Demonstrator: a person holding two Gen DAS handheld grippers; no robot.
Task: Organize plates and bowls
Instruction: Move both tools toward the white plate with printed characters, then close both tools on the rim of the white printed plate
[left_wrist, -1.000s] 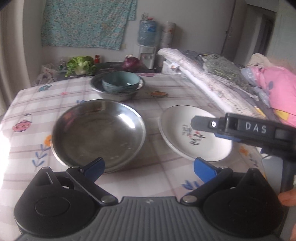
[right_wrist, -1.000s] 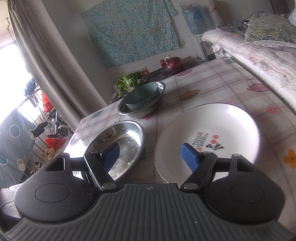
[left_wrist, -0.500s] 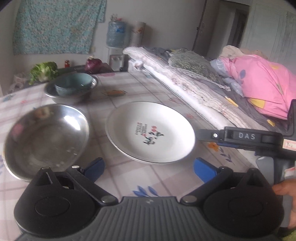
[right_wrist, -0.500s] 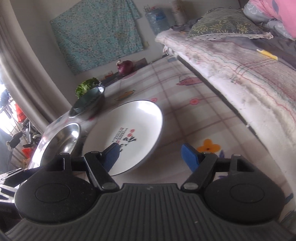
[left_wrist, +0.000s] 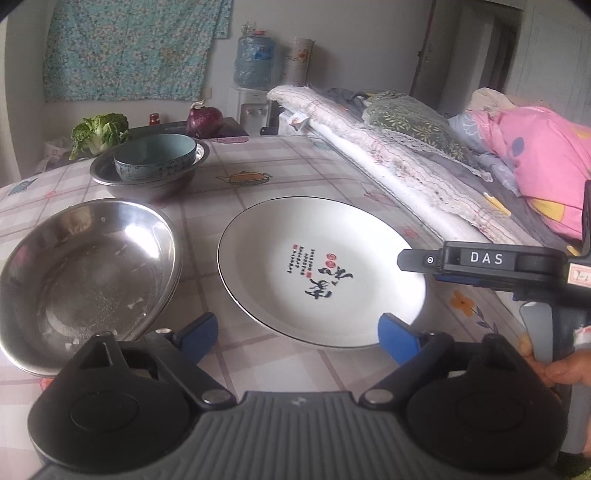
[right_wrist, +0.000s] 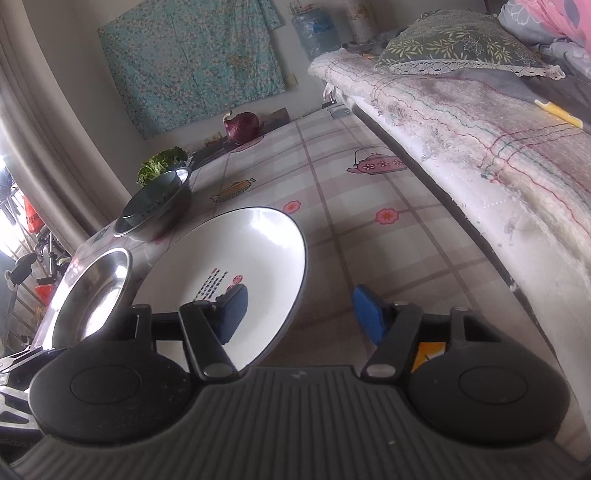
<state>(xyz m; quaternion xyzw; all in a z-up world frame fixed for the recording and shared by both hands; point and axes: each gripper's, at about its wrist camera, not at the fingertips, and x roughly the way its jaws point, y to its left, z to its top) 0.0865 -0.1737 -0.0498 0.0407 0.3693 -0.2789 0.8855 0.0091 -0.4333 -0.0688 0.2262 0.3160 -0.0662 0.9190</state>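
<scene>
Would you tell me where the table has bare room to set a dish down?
Bare cloth lies between the white plate and the bedding, and behind the plate toward the onion. Crowded on the plate's other side: steel pan, stacked bowls.

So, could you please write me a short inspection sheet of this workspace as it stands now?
Surface: checked tablecloth with teapot prints.
Job's things: white plate flat on the cloth; empty steel bowl beside it; teal bowl nested in a second steel bowl behind.
Clutter: purple cabbage, leafy greens.
Grippers: left gripper open before the plate's near rim; right gripper open, jaws just closing astride the plate's right rim, not yet pressing.
Cables: nothing seen.
Surroundings: bedding, water dispenser, floral cloth.
</scene>
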